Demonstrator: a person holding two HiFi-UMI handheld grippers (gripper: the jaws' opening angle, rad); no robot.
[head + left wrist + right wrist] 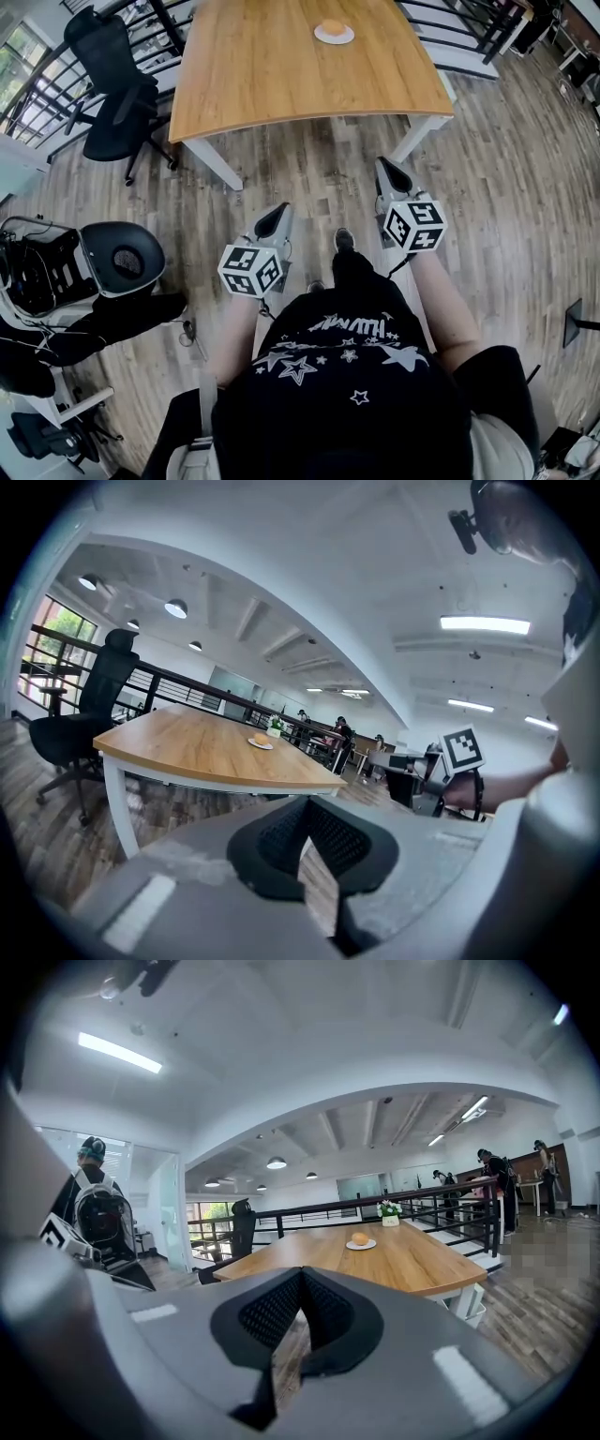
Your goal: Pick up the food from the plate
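A round orange piece of food (pixel 334 27) lies on a small white plate (pixel 335 38) at the far side of a wooden table (pixel 281 75). Both grippers hang over the wood floor, well short of the table's near edge. My left gripper (pixel 278 214) and right gripper (pixel 387 169) point toward the table, both shut with nothing held. In the left gripper view the jaws (pixel 307 803) meet, with the food (pixel 260 739) far ahead. From the right gripper (pixel 302 1274), the food (pixel 360 1238) and its plate (pixel 360 1245) sit farther along the tabletop.
A black office chair (pixel 117 84) stands left of the table, and another chair (pixel 122 258) sits at my left. Black railings (pixel 450 28) run behind the table. A small potted plant (pixel 388 1211) stands behind the plate. People stand in the background at the right.
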